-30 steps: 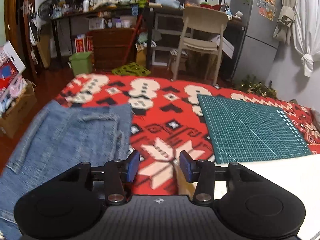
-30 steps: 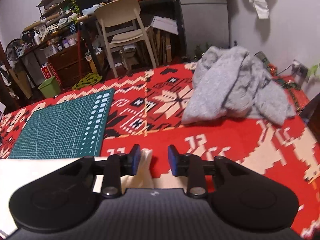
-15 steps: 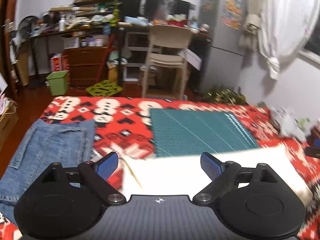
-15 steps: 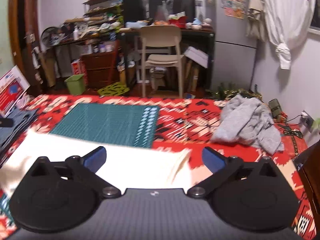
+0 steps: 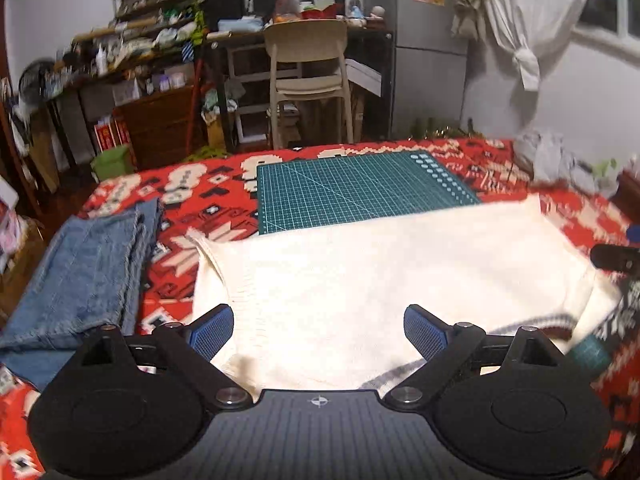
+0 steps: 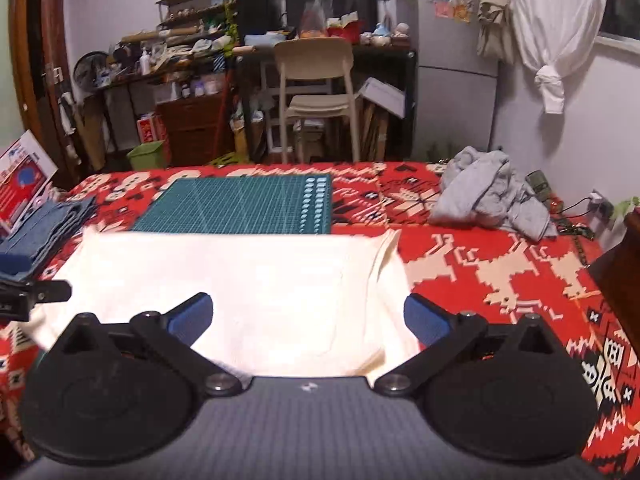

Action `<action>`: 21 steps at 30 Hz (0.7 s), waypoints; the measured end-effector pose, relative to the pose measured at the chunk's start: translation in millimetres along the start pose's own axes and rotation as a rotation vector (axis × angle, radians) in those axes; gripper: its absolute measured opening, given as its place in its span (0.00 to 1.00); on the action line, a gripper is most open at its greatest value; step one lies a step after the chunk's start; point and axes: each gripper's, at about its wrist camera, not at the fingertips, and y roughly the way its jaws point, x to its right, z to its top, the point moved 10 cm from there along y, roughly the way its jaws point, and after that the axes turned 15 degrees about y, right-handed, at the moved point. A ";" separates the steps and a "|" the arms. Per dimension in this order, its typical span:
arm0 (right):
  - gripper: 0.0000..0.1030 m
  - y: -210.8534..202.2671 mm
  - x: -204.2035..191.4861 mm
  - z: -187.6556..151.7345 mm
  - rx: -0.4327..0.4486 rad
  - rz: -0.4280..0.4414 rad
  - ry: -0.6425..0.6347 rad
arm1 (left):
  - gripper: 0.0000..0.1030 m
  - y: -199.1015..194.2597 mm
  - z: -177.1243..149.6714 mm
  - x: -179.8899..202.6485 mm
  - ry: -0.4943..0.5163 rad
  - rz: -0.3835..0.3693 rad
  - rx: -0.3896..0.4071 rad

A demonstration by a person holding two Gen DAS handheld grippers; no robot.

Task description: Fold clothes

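Note:
A cream knitted garment [image 5: 380, 280] lies spread flat on the red patterned cloth, with a dark stripe along its near right hem. My left gripper [image 5: 318, 330] hovers above its near edge, open, nothing between the fingers. In the right wrist view the same cream garment [image 6: 240, 280] fills the middle, and my right gripper [image 6: 308, 316] hangs open over its near right part. Folded blue jeans [image 5: 88, 272] lie to the left. A crumpled grey garment [image 6: 488, 196] sits at the far right.
A green cutting mat [image 5: 356, 192] lies just behind the cream garment. Beyond the table edge stand a beige chair [image 6: 320, 92], a cluttered desk and shelves. A dark wooden piece [image 6: 620, 276] juts in at the right. The left gripper's tip [image 6: 36, 296] shows at the left edge.
Both grippers went from shut on the cream garment's corners to open, letting it go, then pulled back and up. The garment now lies flat in front of the mat.

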 end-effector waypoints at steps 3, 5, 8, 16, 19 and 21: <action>1.00 -8.4 -3.3 0.1 0.063 0.004 -0.010 | 0.90 -6.0 -0.3 1.3 0.026 0.055 0.021; 1.00 -7.7 -6.1 -1.8 0.060 -0.017 -0.026 | 0.93 -4.4 -3.2 -0.6 -0.008 0.064 -0.004; 0.99 -0.5 -10.9 -10.1 -0.002 -0.063 -0.068 | 0.87 8.4 -10.8 2.0 -0.055 -0.018 -0.071; 0.56 14.1 -29.7 -34.8 -0.076 -0.041 -0.153 | 0.42 17.0 -29.8 -2.7 -0.165 -0.068 -0.086; 0.27 26.9 -20.6 -42.7 -0.146 -0.025 -0.065 | 0.20 25.3 -42.0 -5.9 -0.184 -0.082 -0.125; 0.24 33.2 -9.4 -47.3 -0.159 -0.048 -0.045 | 0.20 25.6 -47.3 -9.6 -0.185 -0.086 -0.121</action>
